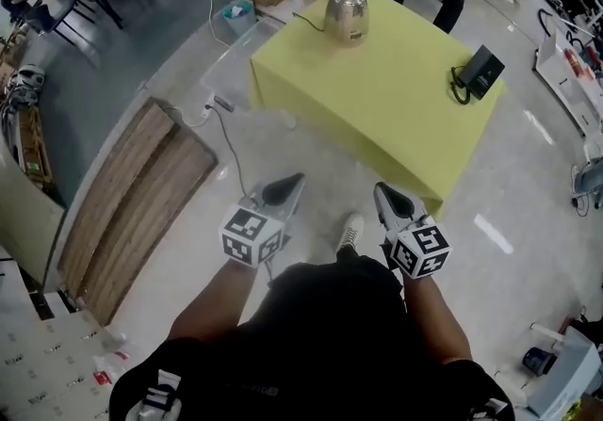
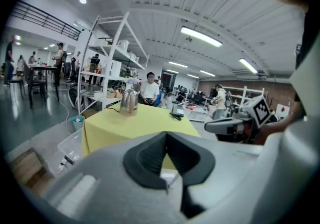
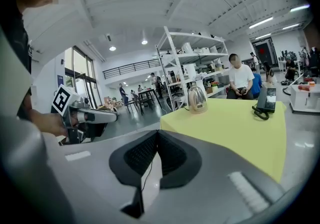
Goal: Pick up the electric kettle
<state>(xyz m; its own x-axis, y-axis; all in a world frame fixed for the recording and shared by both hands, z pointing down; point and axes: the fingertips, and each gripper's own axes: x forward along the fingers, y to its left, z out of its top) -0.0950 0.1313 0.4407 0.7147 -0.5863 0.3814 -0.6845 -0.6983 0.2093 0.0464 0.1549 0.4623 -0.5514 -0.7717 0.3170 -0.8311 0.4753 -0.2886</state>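
I see a pale glossy floor [image 1: 528, 184] across the whole head view. On it stands a square table draped in yellow-green cloth [image 1: 386, 99], on the far side of both grippers. Two brown wooden boards [image 1: 132, 202] lie flat on the floor at the left, apart from the table.

The rounded stainless-steel electric kettle [image 1: 347, 14] stands upright at the table's far left corner. A dark cord [image 1: 309, 22] runs off to its left. A black desk telephone [image 1: 480, 72] sits at the table's right edge, well apart from the kettle.

The left gripper [image 1: 283, 189] and the right gripper [image 1: 391, 195] hang side by side over the floor, on the near side of the table, touching nothing.

In the left gripper view I read its black pads meeting at the tips with nothing between them: closed, empty. The right gripper reads the same: jaws together, empty. Both point toward the table, and the kettle is well apart from each.
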